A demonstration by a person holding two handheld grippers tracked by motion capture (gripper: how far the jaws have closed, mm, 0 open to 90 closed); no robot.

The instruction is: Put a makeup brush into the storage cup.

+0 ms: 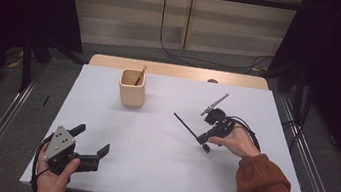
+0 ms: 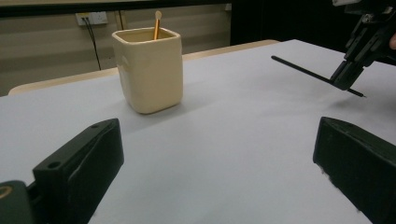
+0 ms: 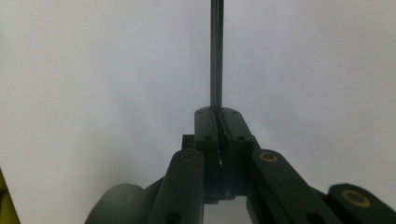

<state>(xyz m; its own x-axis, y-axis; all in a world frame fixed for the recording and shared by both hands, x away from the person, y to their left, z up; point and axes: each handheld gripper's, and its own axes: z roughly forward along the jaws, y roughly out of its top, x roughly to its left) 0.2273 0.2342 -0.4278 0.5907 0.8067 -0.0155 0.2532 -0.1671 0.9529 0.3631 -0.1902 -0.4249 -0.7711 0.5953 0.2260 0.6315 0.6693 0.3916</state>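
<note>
Landmark for all positions: the cream square cup (image 1: 132,88), standing upright toward the far side of the white table (image 1: 147,173)

Cup contents: one thin orange-brown stick (image 1: 140,76) leaning inside it, top end clear of the rim. In the left gripper view the stick (image 2: 157,25) ends in a small rounded tip above the cup (image 2: 149,70)

Right gripper (image 1: 204,142): to the right of the cup and nearer the person, held in a hand with a rust-coloured sleeve (image 1: 266,190). Jaws pressed together on a thin black rod (image 1: 185,125). The rod points from the jaws up-left toward the cup's side of the table, its free end well apart from the cup. In the right gripper view (image 3: 217,112) the rod (image 3: 216,56) runs straight out from between the closed pads, over bare white table. In the left gripper view the rod (image 2: 303,72) appears off the table surface, tilted, with a short end poking out behind the jaws

Left gripper (image 1: 92,141): well apart from the cup, at the near left corner of the table, held low in the person's hand. Jaws wide apart, nothing between them. In its own view (image 2: 219,163) both black jaws frame bare table, with the cup beyond them to the left of centre
</note>
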